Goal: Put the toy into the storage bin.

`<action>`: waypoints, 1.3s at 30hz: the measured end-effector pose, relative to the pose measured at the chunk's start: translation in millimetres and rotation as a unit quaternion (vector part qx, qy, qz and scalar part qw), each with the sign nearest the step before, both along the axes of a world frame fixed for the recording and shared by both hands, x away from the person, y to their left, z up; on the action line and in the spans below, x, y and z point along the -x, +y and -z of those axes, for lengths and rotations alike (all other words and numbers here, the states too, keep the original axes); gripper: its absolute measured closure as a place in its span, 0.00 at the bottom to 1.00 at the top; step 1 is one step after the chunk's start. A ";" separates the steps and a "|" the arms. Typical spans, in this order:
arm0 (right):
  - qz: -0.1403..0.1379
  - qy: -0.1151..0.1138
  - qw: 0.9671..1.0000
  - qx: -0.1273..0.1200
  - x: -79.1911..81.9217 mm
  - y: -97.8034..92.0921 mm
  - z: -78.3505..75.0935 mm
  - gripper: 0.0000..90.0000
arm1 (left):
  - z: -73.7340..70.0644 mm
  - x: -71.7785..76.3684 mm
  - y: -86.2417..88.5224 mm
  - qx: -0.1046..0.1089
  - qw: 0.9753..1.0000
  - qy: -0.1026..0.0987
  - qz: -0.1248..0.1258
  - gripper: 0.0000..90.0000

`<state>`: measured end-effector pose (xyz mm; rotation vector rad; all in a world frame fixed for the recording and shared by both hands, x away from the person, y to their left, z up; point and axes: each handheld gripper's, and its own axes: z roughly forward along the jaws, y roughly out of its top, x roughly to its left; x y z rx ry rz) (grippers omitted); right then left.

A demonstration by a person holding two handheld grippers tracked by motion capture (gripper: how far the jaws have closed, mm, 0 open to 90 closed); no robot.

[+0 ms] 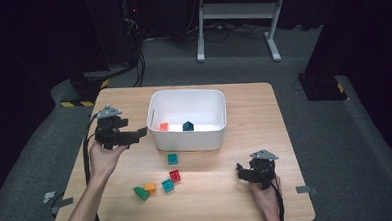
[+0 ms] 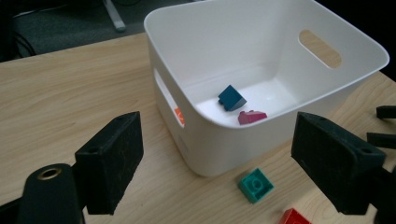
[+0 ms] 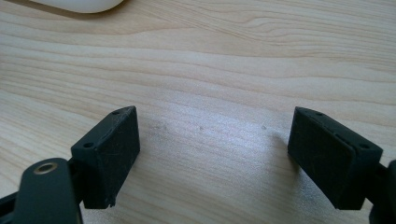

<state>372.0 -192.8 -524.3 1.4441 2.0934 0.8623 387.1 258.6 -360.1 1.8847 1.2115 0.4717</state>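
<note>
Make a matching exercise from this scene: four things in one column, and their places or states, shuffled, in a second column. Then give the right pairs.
Things:
1. dark blue block
2. green block
3. left gripper
4. right gripper

Places or states:
A. open over bare wood at the table's right front
B. inside the white bin
C. open, held just left of the bin
D. on the table, leftmost of the loose blocks

Pairs: 1-B, 2-D, 3-C, 4-A

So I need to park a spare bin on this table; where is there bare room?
Bare wood lies right of the white bin, up to the table edge, and left of it beyond the left hand-held gripper. It is crowded in front, around the loose bricks.
</note>
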 end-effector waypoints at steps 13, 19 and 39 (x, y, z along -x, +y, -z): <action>0.000 0.000 1.000 0.000 0.0 0.0 0.0 0.18 | 35.4 46.1 16.2 0.003 1.000 0.010 -0.010 0.16; 0.000 0.000 1.000 0.000 0.0 0.0 0.0 0.18 | 55.1 65.6 18.2 0.003 1.000 0.013 -0.012 0.16; 0.000 0.000 1.000 0.000 0.0 0.0 0.0 0.18 | 99.7 112.5 7.7 0.005 1.000 0.017 0.000 0.16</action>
